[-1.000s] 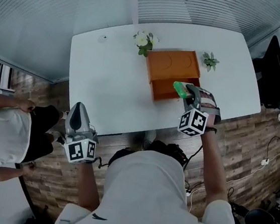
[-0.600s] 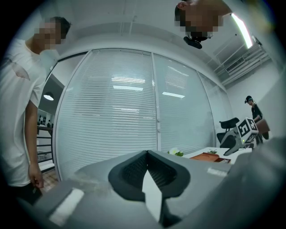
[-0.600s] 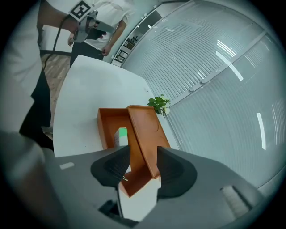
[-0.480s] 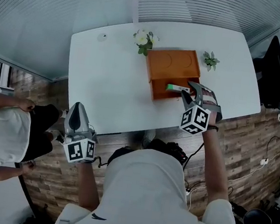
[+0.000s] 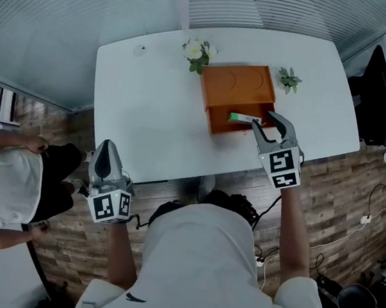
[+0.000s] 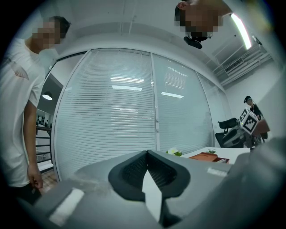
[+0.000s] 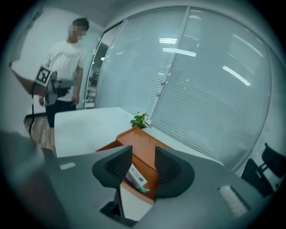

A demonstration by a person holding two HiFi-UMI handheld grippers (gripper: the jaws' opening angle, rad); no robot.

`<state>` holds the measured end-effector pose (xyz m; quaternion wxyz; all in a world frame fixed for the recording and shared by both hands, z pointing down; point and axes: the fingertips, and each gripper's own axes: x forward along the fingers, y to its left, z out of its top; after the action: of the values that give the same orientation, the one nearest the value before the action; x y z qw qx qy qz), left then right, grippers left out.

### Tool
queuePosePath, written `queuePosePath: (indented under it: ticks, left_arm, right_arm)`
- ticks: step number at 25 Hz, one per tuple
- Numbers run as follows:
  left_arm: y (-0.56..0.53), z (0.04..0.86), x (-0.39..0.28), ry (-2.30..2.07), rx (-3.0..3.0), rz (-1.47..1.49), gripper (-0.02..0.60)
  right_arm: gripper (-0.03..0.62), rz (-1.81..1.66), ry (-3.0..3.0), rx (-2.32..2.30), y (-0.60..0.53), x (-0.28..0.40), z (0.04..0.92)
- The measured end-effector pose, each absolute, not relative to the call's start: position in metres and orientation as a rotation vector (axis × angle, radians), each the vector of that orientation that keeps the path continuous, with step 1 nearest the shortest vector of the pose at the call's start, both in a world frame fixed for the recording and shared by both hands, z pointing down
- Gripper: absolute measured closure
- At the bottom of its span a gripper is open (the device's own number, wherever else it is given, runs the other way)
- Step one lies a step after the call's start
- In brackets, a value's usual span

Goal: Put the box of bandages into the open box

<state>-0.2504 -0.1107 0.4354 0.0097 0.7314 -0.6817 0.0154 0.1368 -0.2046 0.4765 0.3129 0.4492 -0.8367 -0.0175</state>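
- The right gripper (image 5: 265,120) hangs over the near edge of the table (image 5: 143,109), just in front of the open box (image 5: 214,126). Its jaws stand wide apart and are closing a little; the pads press on nothing.
- The bandage box (image 5: 242,119) lies inside the open box, against its near wall, just beyond the right jaws.
- The open box stands at the middle of the table, lid up toward the far edge.
- Flowers (image 5: 197,51) and a small plant (image 5: 288,78) stand at its far corners.
- The left gripper (image 5: 108,148) is off the table, before its near left corner, jaws together and empty.
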Motion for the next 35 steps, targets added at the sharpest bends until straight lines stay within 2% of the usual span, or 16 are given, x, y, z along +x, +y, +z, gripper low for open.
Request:
queuePosePath:
  ticks: [5, 7, 11, 35]
  left_arm:
    - [-0.109, 0.434, -0.251, -2.125, 2.292, 0.038, 0.575]
    - [-0.108, 0.434, -0.252, -2.124, 2.297, 0.036, 0.575]
    - [-0.107, 0.434, -0.254, -2.126, 2.292, 0.021, 0.575]
    - [-0.105, 0.436, -0.254, -2.111, 2.315, 0.044, 0.575]
  right_arm:
    - [0.474, 0.046, -2.402, 1.475, -0.187, 0.155, 0.429]
    - [0.537, 0.031, -2.481, 1.609, -0.174, 0.163, 0.406]
    - [0.592, -0.032, -2.584, 1.818, -0.138, 0.178, 0.376]
    - [0.595, -0.071, -2.583, 1.774, -0.111, 0.173, 0.374]
